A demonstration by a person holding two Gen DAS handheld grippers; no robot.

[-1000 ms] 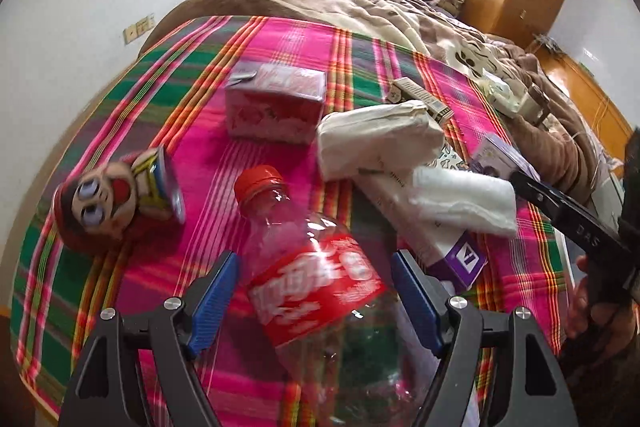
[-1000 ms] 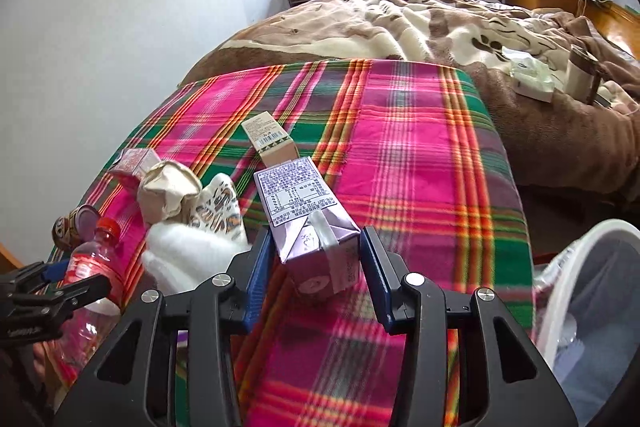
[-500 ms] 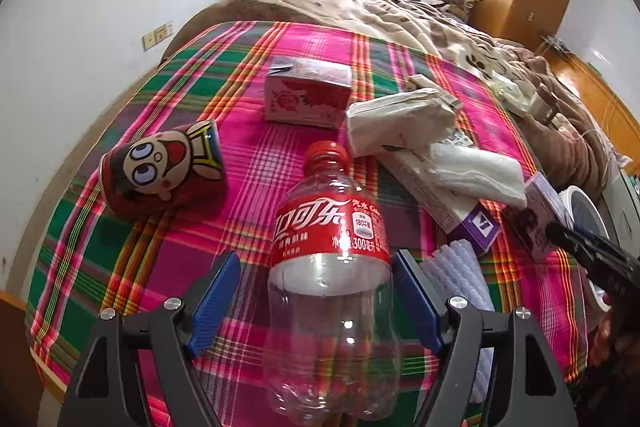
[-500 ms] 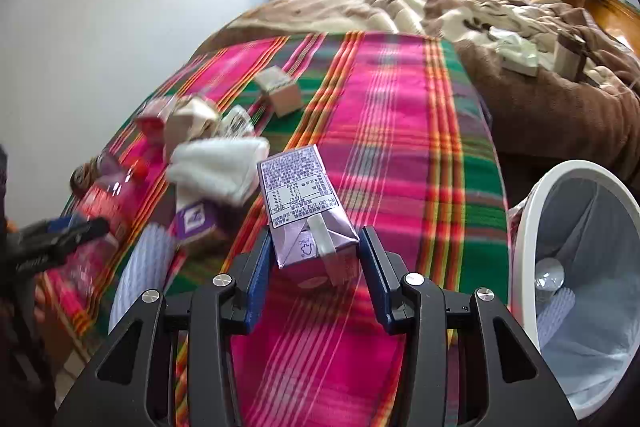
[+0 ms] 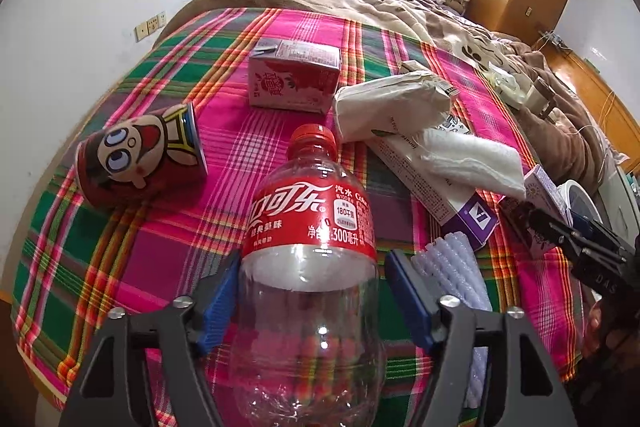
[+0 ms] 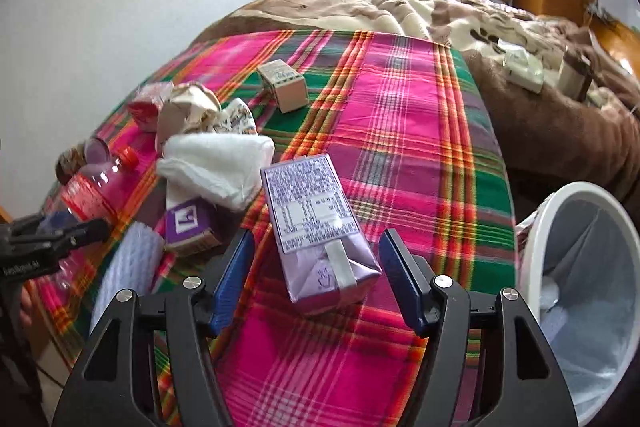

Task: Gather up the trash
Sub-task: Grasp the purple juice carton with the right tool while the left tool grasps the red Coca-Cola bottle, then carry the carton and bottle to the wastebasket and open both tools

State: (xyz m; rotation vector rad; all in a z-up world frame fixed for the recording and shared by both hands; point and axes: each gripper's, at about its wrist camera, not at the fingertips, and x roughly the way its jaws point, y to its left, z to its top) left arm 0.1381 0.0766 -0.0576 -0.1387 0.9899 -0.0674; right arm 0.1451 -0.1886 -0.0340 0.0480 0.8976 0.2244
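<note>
Your right gripper (image 6: 316, 267) carries a purple drink carton (image 6: 316, 227) between its blue pads; the gaps at each side look wide, so whether the pads actually press it you cannot tell from here. The carton's long axis runs straight ahead along the fingers, its printed panel up, folded end toward the camera. The white bin (image 6: 576, 291) stands off the bed's right edge, just right of this gripper and lower, lined with a pale bag that already holds some scraps. So the coming move is probably a short swing right and down, and this hand is the nearer one.

Your left gripper (image 5: 310, 301) straddles an empty cola bottle (image 5: 308, 247), red cap pointing away; the left pad touches it, a sliver shows at the right. It sits near the plaid blanket's (image 6: 400, 115) left front corner, well apart from the bin. A cartoon can (image 5: 140, 159), a pink carton (image 5: 294, 79) and a folded tissue (image 5: 468, 159) lie beyond.
</note>
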